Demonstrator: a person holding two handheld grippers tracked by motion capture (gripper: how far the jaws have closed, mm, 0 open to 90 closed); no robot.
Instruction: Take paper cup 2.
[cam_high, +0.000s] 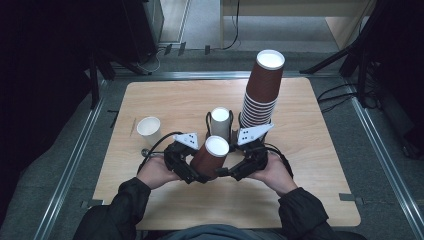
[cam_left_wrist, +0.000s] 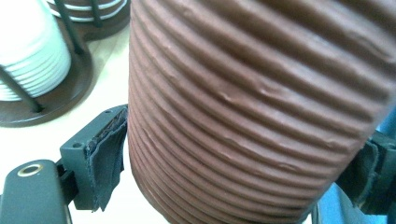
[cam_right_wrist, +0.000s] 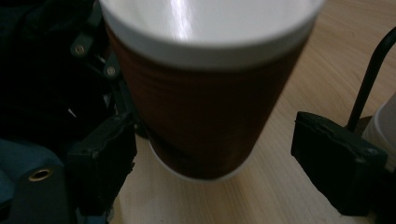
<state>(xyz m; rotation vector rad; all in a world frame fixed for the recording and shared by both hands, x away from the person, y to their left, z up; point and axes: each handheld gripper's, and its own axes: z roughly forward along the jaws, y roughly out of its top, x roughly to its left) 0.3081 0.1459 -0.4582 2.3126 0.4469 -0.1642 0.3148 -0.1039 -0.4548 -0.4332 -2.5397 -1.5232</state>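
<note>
Dim overhead light, close-ups blurred, surroundings dark

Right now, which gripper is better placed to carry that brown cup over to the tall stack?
Left. The left gripper already clamps the brown cup; the right gripper has jaws apart beside it.

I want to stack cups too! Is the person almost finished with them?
Not yet, I think. One white cup already stands alone on the table. The left gripper clamps a brown cup; the right gripper is open beside it. The tall brown stack and white stack remain.
</note>
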